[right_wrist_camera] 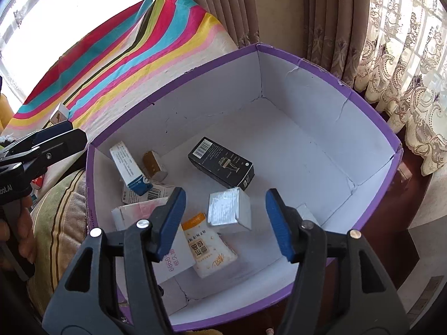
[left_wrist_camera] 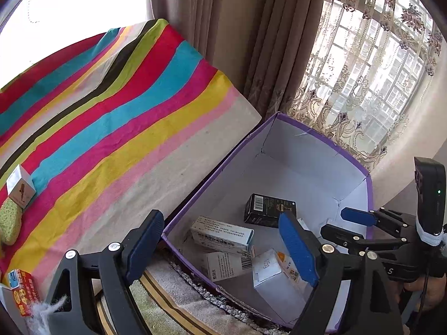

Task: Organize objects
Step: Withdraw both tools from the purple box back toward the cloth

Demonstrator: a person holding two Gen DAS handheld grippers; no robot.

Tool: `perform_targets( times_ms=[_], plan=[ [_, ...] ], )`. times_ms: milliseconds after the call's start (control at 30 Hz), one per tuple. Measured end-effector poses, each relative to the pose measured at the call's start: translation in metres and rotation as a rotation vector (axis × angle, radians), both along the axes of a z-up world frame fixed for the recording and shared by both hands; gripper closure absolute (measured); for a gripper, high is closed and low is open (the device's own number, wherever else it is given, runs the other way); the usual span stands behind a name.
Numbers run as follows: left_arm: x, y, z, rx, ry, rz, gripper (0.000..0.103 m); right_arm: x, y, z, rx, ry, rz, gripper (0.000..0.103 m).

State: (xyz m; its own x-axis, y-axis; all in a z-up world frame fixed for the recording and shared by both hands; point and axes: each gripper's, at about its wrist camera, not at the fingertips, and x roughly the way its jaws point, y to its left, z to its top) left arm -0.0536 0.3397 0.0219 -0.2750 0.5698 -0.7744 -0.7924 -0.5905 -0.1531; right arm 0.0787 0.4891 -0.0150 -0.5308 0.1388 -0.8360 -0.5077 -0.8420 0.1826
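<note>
Just below right hand-held gripper (right_wrist_camera: 225, 223): silver box (right_wrist_camera: 229, 209).

I see the striped cloth (left_wrist_camera: 117, 117) carrying a small white carton (left_wrist_camera: 21, 187), a green sponge (left_wrist_camera: 9, 222) touching it, and a red packet (left_wrist_camera: 22, 293) nearer me.

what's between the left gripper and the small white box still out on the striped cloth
Nothing visible. The left gripper hangs open by the purple bin's near corner; the white box sits far left on the striped cloth, beside a green sponge, only bare cloth between.
</note>
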Motion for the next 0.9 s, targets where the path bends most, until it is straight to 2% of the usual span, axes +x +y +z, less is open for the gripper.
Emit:
perform_targets(
  times_ms=[400,600,900],
  plan=[
    [-0.009,-0.043,0.004,0.082,-0.048,0.101,0.018,-0.011,-0.023,0.009,0.023,0.019,0.083,0.038],
    [-0.008,-0.066,0.006,0.104,-0.052,0.136,0.018,-0.016,-0.039,0.012,-0.003,0.028,0.129,0.038],
    [-0.008,-0.122,0.008,0.148,-0.058,0.229,0.018,-0.032,-0.070,0.022,0.002,0.035,0.197,0.037]
  ],
)
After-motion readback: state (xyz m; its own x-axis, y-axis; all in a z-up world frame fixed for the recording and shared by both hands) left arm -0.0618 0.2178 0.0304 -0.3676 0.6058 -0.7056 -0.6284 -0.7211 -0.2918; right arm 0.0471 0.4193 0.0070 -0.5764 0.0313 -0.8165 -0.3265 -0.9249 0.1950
